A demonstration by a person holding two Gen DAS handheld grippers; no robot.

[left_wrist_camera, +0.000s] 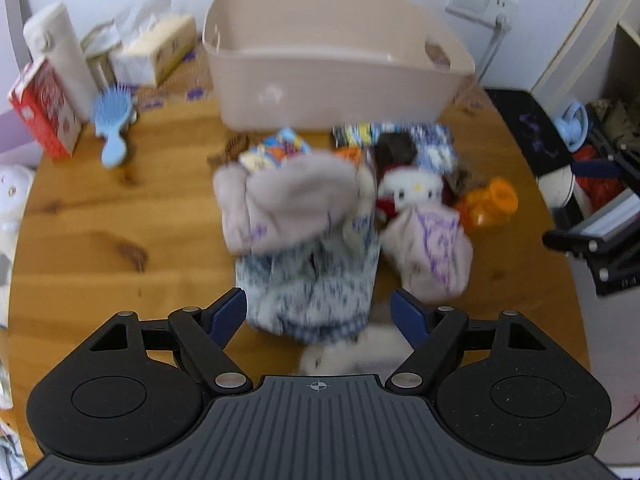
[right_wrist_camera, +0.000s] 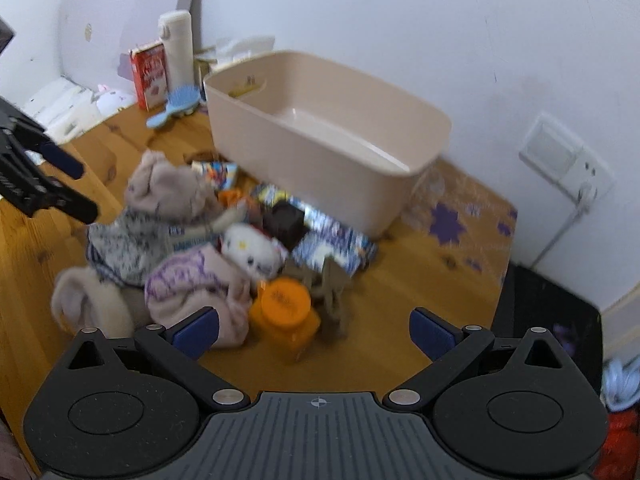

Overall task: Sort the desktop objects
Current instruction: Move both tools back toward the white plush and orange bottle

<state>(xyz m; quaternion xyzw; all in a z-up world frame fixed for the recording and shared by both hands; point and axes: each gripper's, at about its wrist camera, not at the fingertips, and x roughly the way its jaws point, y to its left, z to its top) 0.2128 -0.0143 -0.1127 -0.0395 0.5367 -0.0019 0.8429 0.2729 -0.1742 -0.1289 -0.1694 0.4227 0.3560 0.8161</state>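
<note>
Two grippers, left gripper (left_wrist_camera: 318,312) and right gripper (right_wrist_camera: 314,330), stand wide open and empty; lower the left around the near plush bear (left_wrist_camera: 304,256), then carry it to the far bin (left_wrist_camera: 320,76).

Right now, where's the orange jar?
The orange jar lies on the wooden table at the pile's right edge, beside the white cat plush, in front of the beige bin.

Toy pile (left_wrist_camera: 340,208) before the bin (left_wrist_camera: 328,68) on the table (left_wrist_camera: 120,216), hairbrush (left_wrist_camera: 112,120) left, bin seemingly empty
</note>
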